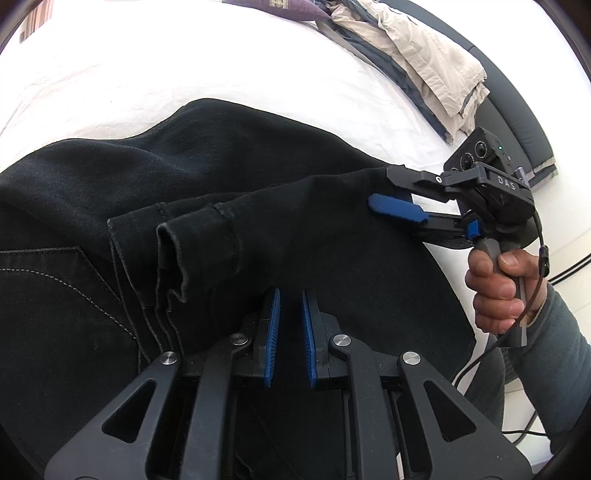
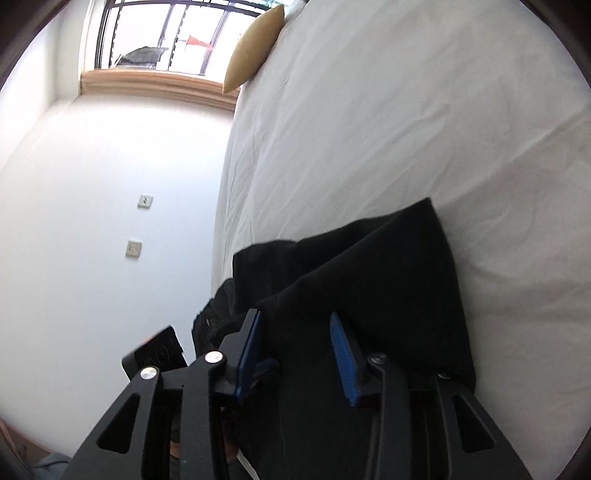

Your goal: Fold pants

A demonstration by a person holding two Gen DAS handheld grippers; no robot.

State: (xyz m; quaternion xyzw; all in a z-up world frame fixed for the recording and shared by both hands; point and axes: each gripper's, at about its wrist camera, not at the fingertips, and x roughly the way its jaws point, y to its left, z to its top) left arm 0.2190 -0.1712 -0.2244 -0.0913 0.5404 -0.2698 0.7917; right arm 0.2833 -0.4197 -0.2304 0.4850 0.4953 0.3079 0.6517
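Black denim pants (image 1: 221,166) lie on a white bed, one part folded over so the leg hems (image 1: 170,258) rest near a stitched back pocket (image 1: 55,280). My left gripper (image 1: 291,295) sits at the near edge of the folded layer, its blue pads almost together with dark cloth pinched between them. To the right, my right gripper (image 1: 384,188) reaches in from the side at the fold's edge. In the right wrist view the pants (image 2: 388,266) bulge between the right gripper (image 2: 295,317) fingers, and a gap shows beside the left pad (image 2: 249,354).
The white sheet (image 1: 147,66) stretches beyond the pants. A heap of beige and blue clothes (image 1: 417,55) lies at the far right by the dark bed frame (image 1: 517,122). A person's hand (image 1: 495,291) holds the right gripper's handle. A tan pillow (image 2: 255,48) lies near the window (image 2: 166,33).
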